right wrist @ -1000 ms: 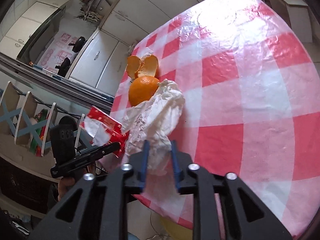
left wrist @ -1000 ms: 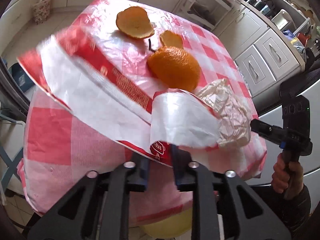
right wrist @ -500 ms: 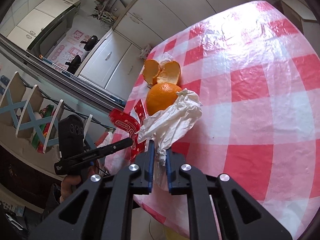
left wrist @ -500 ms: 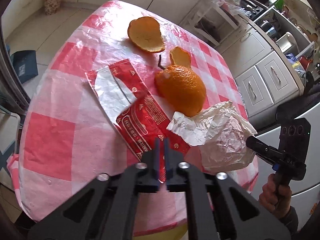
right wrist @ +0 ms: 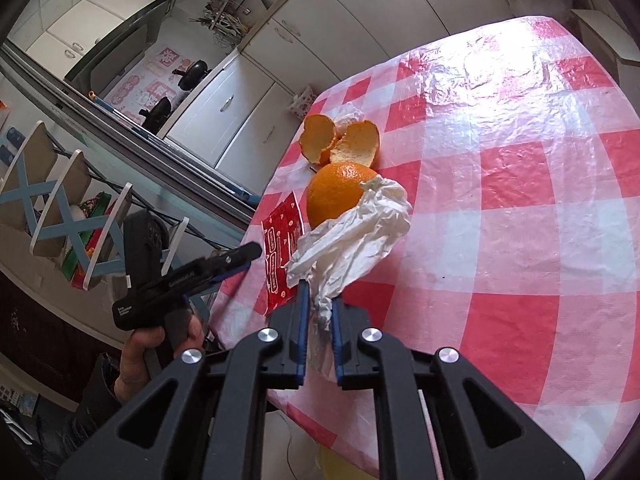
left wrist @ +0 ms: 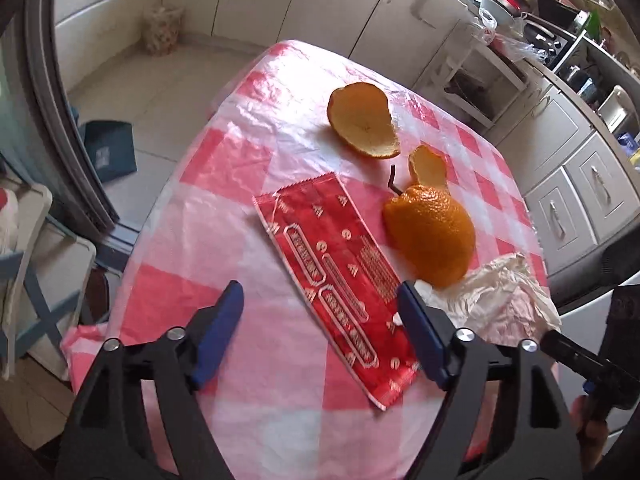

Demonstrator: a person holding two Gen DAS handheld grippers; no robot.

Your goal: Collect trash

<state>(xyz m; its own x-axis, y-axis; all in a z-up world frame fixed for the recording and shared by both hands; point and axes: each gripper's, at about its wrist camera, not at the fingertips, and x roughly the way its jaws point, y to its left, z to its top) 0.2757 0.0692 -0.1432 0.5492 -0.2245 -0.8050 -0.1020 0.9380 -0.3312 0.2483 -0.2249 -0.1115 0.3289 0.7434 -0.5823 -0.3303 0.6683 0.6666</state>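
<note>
A red snack wrapper lies flat on the red-and-white checked tablecloth. My left gripper is open and empty, its fingers on either side of the wrapper's near end. An orange peel dome and two peel pieces lie beyond. My right gripper is shut on a crumpled white paper napkin at the table's edge. The wrapper, the dome and the left gripper show in the right wrist view.
The table edge drops off just left of the wrapper in the right wrist view. Kitchen cabinets stand behind the table. A folding rack stands on the floor side. A dark blue box lies on the floor.
My left gripper has let go of the red wrapper, opened wide and drawn back; the wrapper now lies flat on the cloth. My right gripper has closed on the napkin and holds it.
</note>
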